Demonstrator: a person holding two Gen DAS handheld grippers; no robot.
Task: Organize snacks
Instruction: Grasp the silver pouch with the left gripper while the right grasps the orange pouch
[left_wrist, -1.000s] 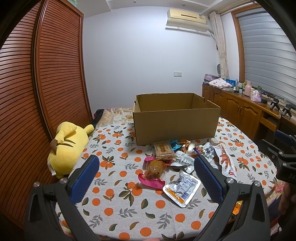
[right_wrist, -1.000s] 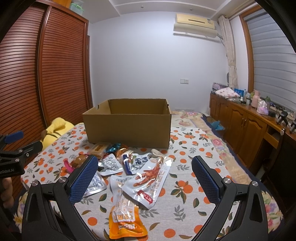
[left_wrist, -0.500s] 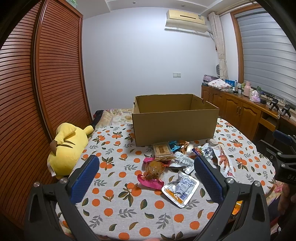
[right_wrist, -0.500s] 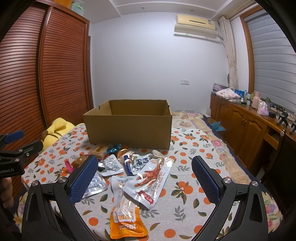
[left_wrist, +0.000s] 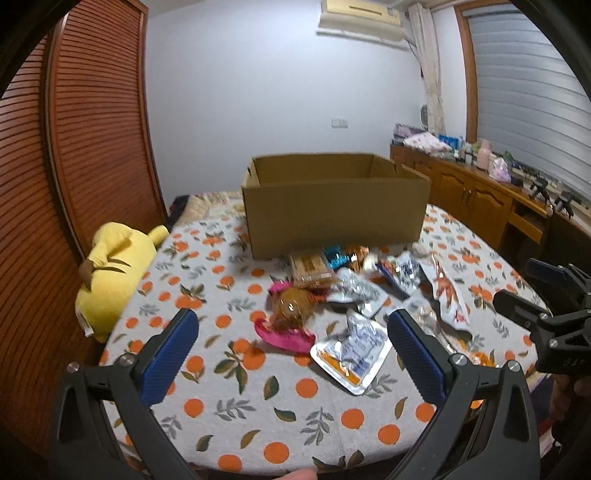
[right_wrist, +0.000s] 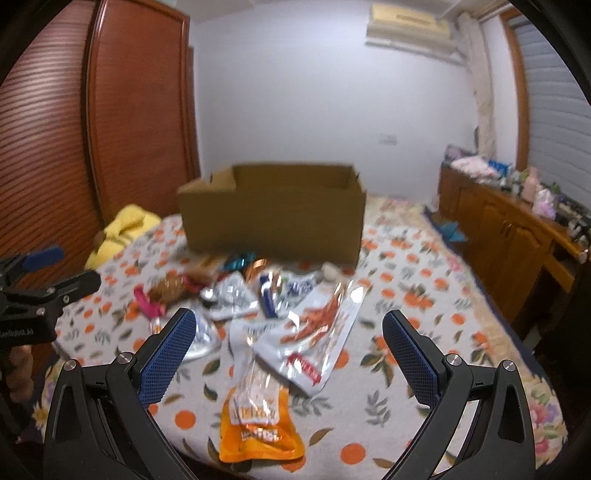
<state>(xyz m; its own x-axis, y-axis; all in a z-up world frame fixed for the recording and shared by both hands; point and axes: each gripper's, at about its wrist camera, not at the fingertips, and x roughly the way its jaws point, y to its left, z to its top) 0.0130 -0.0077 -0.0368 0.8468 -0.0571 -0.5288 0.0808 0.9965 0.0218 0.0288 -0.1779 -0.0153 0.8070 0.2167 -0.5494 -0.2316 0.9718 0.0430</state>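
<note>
An open cardboard box (left_wrist: 334, 206) stands at the back of the orange-patterned table; it also shows in the right wrist view (right_wrist: 273, 212). Several snack packets lie in front of it: a pink-wrapped brown snack (left_wrist: 290, 317), a silver tray packet (left_wrist: 352, 349), a white packet with red chicken feet (right_wrist: 317, 332), an orange packet (right_wrist: 258, 421). My left gripper (left_wrist: 291, 350) is open and empty above the pink snack and silver packet. My right gripper (right_wrist: 290, 350) is open and empty above the white and orange packets.
A yellow plush toy (left_wrist: 110, 269) lies at the table's left edge by the slatted wooden wardrobe (left_wrist: 74, 147). A wooden sideboard (right_wrist: 517, 236) with small items runs along the right wall. The table edge is close below both grippers.
Both grippers have moved forward and tilted down toward the snack pile; the packets sit closer between the fingers. Both stay open. The right view is motion-blurred.
</note>
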